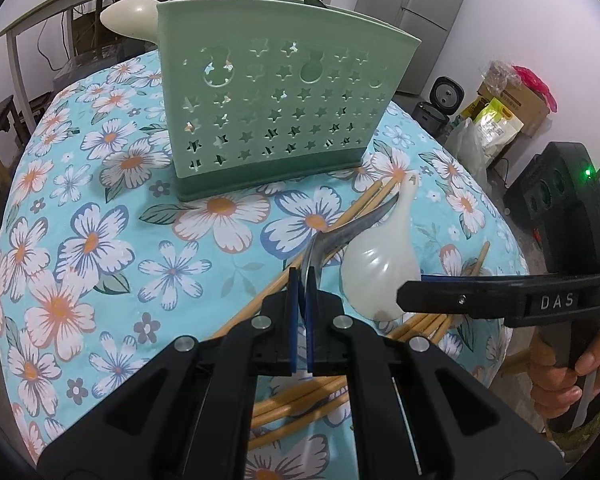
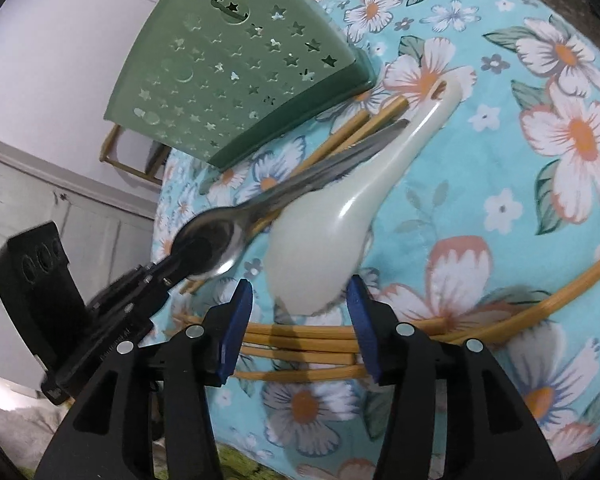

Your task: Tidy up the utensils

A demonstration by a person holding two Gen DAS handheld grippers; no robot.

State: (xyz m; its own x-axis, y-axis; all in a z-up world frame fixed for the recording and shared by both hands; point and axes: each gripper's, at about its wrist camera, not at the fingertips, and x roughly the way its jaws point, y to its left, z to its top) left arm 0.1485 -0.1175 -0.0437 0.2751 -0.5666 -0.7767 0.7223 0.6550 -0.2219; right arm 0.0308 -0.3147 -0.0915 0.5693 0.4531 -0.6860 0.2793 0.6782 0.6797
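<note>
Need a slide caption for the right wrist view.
Right gripper open over white spoon and chopsticks; left gripper pinches steel spoon.

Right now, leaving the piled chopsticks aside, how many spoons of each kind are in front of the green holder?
Metal spoon, pinched in the left gripper: 1
White soup spoon, lying on the flowered cloth: 1
Total: 2
</note>
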